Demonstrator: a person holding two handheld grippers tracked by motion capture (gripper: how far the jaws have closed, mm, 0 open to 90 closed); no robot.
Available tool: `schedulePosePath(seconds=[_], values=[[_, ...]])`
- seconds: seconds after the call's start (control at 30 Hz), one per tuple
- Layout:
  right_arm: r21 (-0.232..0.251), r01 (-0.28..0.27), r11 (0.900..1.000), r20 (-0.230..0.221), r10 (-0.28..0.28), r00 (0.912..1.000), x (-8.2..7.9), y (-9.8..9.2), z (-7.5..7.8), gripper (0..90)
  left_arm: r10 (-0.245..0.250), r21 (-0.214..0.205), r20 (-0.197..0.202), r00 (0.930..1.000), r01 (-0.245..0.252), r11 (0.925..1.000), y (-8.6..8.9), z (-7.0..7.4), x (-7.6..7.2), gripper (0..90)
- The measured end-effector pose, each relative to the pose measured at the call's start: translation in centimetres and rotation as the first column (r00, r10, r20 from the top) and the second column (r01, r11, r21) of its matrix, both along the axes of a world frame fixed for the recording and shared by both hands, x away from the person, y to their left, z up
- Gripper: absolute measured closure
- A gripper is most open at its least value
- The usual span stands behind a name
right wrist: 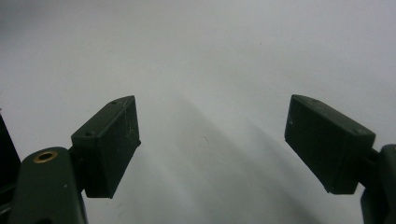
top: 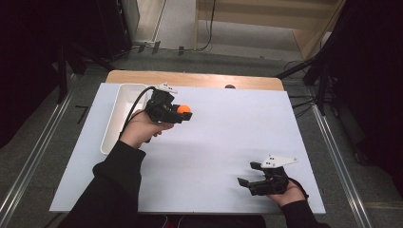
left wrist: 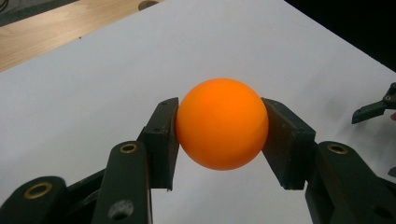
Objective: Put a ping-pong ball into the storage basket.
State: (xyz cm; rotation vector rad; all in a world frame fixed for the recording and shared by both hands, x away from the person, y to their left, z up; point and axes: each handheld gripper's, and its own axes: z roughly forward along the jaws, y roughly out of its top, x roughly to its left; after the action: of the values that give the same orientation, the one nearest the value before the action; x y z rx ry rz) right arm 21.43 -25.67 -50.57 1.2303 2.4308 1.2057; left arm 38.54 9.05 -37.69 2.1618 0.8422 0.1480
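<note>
Black fingers (left wrist: 161,140) of the left gripper (left wrist: 222,135) rise at the bottom of the left gripper view, clamped on an orange ball (left wrist: 222,123), one pad on each side at about its widest part. Ball held clear of the white desk (left wrist: 93,93), nothing under it. From the high view, the ball (top: 183,109) sits at the tip of the left gripper (top: 180,113), just right of a white tray (top: 119,114) lying along the desk's left side; the hand (top: 140,128) carries it above the surface.

Judgement: the step in hand looks like a carry, probably toward the tray. A smooth round ball can squirt out of flat pads, so hold the squeeze steady, keep the wrist level, move without jerks. Bring it low over the tray's floor before letting go, or it will likely bounce or roll.

Right gripper (top: 252,179) rests near the front right corner of the desk, well apart from the ball. Its fingers (right wrist: 109,140) stand wide apart with nothing between them, bare desk beyond.

Views compared: the left gripper view gives the pad contact up close and catches the right gripper's tip (left wrist: 373,108) at its right edge, but leaves the tray out. The high view places tray, ball and both hands relative to one another, and shows a strip of wood (top: 190,78) at the desk's far edge.
</note>
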Motion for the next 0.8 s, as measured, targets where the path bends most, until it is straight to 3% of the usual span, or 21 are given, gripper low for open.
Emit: schedulePosePath(seconds=[0.8], values=[[-0.002,0.001,1.0000,-0.003,-0.001,1.0000,0.0,0.0,0.0,16.4,0.059,0.025,0.019,0.9981,-0.060,0.9979,2.1,0.4,0.8,50.4]])
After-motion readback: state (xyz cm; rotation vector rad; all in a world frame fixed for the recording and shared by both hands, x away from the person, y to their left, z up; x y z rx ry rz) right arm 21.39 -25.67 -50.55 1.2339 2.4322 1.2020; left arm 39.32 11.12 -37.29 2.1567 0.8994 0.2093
